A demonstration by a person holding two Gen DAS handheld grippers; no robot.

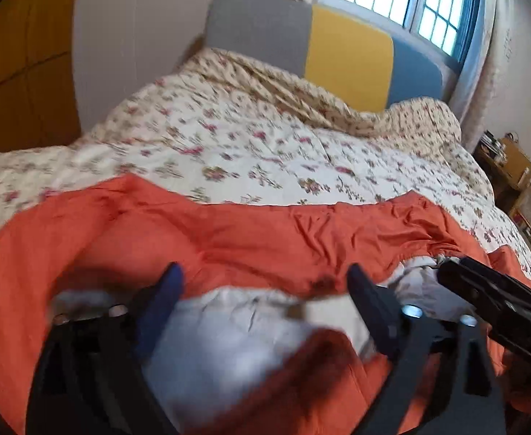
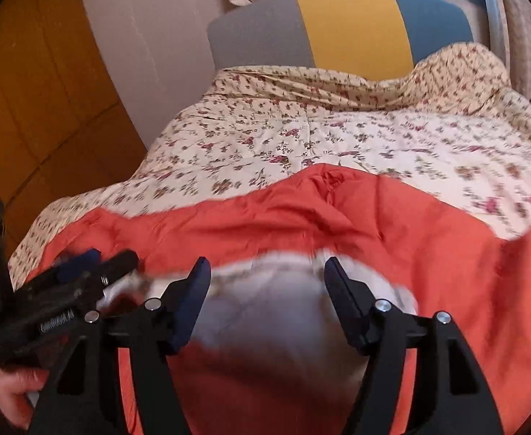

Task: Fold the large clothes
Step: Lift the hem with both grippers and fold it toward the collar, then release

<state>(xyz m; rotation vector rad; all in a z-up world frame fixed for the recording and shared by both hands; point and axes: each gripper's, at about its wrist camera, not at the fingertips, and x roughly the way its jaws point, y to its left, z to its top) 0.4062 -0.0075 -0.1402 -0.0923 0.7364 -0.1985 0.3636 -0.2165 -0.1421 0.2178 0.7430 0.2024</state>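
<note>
Orange garment (image 1: 229,232) on floral bedspread (image 1: 265,145)

We see daylight from the blown-out window (image 1: 403,0), motion blur smearing the near cloth, and dark fisheye corners bending both views.

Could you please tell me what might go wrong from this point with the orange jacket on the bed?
1. Both the left gripper and right gripper are open over the white lining, so closing might catch only the lining, not the orange jacket.
2. The grippers sit close together and could bump.
3. The flowered quilt underneath is soft; a deep pinch could lift it too.
</note>
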